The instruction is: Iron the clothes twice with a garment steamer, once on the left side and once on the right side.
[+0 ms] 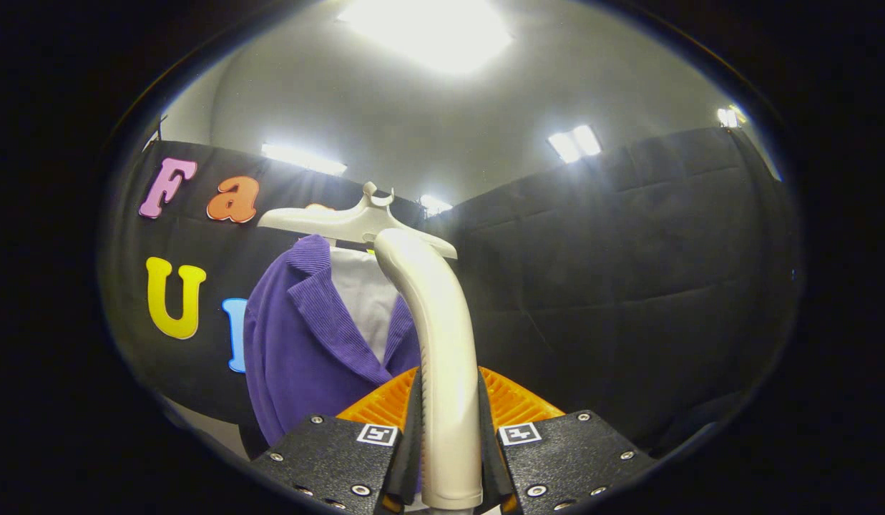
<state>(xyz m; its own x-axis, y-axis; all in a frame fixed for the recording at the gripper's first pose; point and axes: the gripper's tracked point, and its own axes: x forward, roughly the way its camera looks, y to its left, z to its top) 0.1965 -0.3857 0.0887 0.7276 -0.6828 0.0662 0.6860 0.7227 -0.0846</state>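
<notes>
The purple jacket [310,343] is hanging on a pale hanger [342,222] against the booth wall, beyond the fingers. The hand-held gripper [449,458] is pinching the steamer [438,343] handle upright, apparently approaching; next, the head needs pressing against the jacket's side.

**No readable wording, only two coded markers**

Two small square black-and-white markers are sitting on the gripper [449,390], one on each finger's top face: the left marker [377,433] and the right marker [519,433]. They are showing block patterns, not letters or digits. The gripper is holding the garment steamer's handle [442,336] between them, both fingers pressing on it from either side. Nothing legible is showing on that handle, nor on the purple jacket [299,350] and its pale hanger [335,223] hanging beyond the fingers.
</notes>
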